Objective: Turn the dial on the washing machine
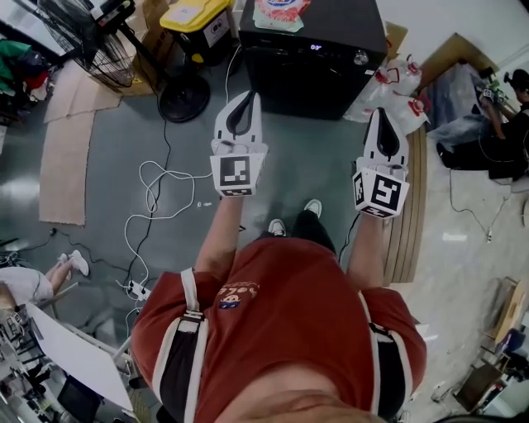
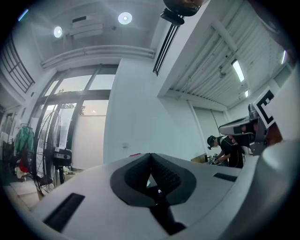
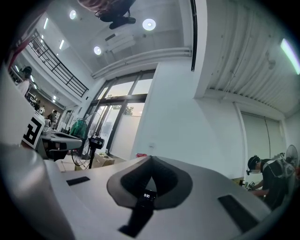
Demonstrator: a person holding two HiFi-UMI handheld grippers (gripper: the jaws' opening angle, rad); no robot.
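The black washing machine (image 1: 312,70) stands ahead of me at the top of the head view. Its silver dial (image 1: 360,58) sits at the right of the top panel, beside a small lit display (image 1: 316,47). A packet (image 1: 279,12) lies on the lid. My left gripper (image 1: 246,96) is held out a short way before the machine's front, shut and empty, its tips touching (image 2: 150,154). My right gripper (image 1: 382,112) is level with it, below and to the right of the dial, also shut and empty (image 3: 151,158). The machine's lit display (image 3: 147,195) shows through the gap under the right tips.
A standing fan (image 1: 99,41) and a yellow-lidded box (image 1: 198,25) stand left of the machine. White cables (image 1: 161,186) and a power strip (image 1: 136,289) lie on the floor. Plastic bags (image 1: 397,87) and wooden boards (image 1: 411,215) are at the right, and a person (image 1: 504,124) sits beyond.
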